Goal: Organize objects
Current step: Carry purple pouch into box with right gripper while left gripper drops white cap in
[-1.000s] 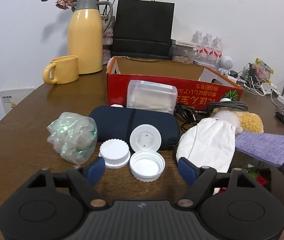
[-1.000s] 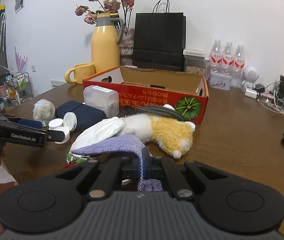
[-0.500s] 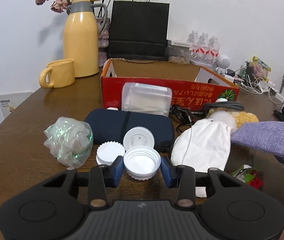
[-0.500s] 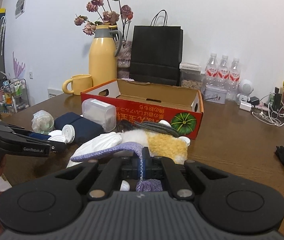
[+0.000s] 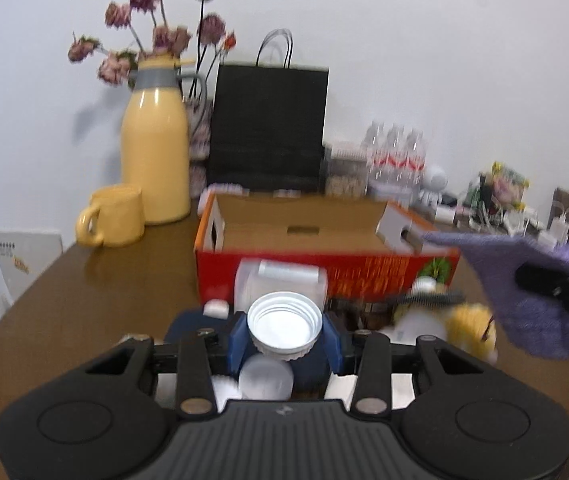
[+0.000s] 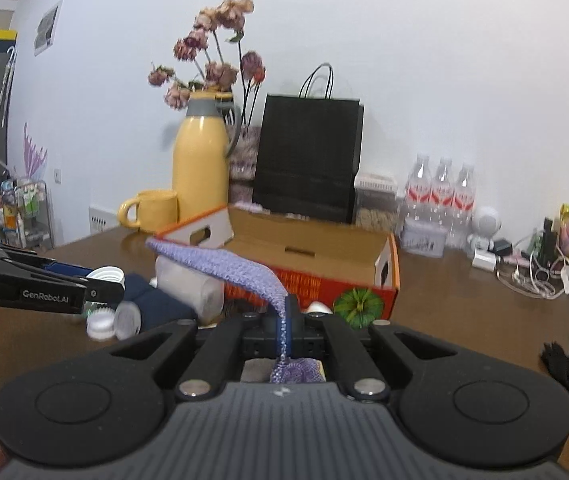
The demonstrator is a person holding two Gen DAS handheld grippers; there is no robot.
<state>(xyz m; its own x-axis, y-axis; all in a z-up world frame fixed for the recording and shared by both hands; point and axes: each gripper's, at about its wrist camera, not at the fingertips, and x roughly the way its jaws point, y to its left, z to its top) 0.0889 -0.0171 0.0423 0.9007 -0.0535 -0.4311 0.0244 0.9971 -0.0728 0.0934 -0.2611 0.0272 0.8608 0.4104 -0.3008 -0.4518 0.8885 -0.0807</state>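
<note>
The left gripper clamps a white ribbed plastic screw cap between its blue pads, open side up, raised above the dark navy pouch below it. Ahead sits the red cardboard box with its open tan interior. The right gripper pinches a purple knitted cloth, which drapes forward and to its left, in front of that box.

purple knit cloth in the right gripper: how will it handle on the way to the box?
Likely floppy: the purple knit cloth droops and curves away from the right gripper, with no stiffness of its own. Probably light, since a thin pinched edge carries it. The loose end may trail or snag on the red cardboard box rim, so lift it clear.
</note>
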